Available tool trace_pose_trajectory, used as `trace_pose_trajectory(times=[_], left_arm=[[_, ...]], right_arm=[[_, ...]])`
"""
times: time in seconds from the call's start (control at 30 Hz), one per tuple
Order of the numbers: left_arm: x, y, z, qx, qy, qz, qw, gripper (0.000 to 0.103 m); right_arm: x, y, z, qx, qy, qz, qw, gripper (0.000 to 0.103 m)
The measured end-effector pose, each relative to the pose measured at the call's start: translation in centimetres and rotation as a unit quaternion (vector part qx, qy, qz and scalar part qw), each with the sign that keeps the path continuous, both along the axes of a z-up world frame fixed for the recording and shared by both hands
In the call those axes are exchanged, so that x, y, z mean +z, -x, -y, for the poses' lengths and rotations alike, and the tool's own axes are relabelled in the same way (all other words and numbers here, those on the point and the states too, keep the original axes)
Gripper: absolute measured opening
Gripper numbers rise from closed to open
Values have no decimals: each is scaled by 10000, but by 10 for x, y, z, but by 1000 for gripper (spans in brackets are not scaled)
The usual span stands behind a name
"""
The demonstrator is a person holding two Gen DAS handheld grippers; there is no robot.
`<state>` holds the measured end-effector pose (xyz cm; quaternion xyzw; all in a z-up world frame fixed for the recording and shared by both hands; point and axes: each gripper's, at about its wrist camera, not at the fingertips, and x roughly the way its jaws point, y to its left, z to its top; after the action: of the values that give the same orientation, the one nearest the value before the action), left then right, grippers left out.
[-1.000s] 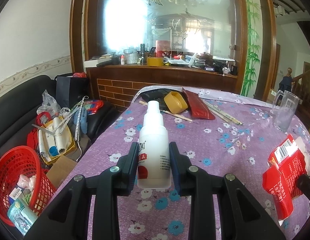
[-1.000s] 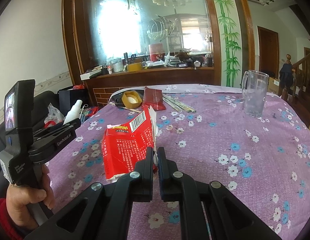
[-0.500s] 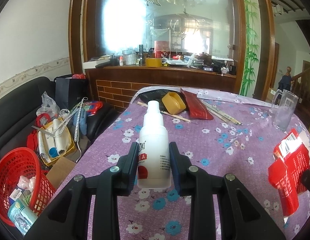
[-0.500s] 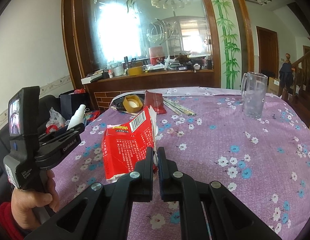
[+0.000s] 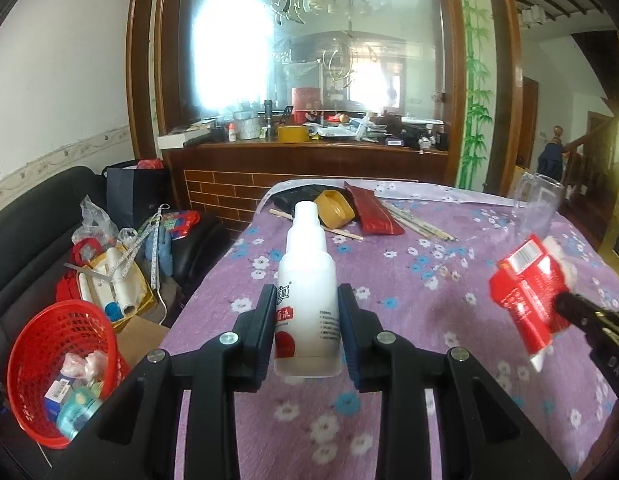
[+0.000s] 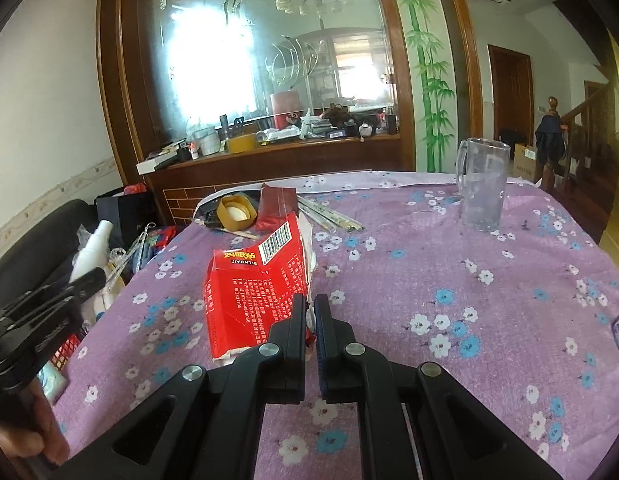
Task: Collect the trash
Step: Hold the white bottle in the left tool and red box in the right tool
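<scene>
My left gripper [image 5: 307,300] is shut on a white plastic bottle [image 5: 307,276] with a red label, held upright above the left part of the purple flowered table [image 5: 421,280]. A red mesh basket [image 5: 49,364] with some trash in it stands low at the left, beside the table. My right gripper [image 6: 309,306] is shut on a flattened red carton [image 6: 257,292] with a barcode, lifted over the table. In the left wrist view that red carton [image 5: 529,288] hangs at the right edge. In the right wrist view the white bottle [image 6: 91,254] shows at the far left.
At the table's far end lie a yellow tape roll [image 5: 335,210], a dark red pouch [image 5: 375,214] and chopsticks [image 5: 417,222]. A glass mug [image 6: 483,184] stands at the far right. A black sofa [image 5: 25,240] with bags and clutter runs along the left.
The left gripper has drifted left and up with the bottle; the basket now looks nearer and the carton sits higher in its view. The right gripper has barely moved.
</scene>
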<state>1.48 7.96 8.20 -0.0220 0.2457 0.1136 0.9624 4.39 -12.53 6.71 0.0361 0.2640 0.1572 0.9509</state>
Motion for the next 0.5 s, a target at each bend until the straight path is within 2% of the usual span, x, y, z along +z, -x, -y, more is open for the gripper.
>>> trace_pose_trajectory(times=[0.2, 0.5], left_arm=[[5, 34, -3, -176, 127, 70, 9997, 29], [2, 81, 9, -450, -15, 76, 9990, 29]], right_arm=[[5, 33, 3, 48, -136, -109, 9998, 5], [0, 94, 1, 143, -504, -168, 9985, 5]])
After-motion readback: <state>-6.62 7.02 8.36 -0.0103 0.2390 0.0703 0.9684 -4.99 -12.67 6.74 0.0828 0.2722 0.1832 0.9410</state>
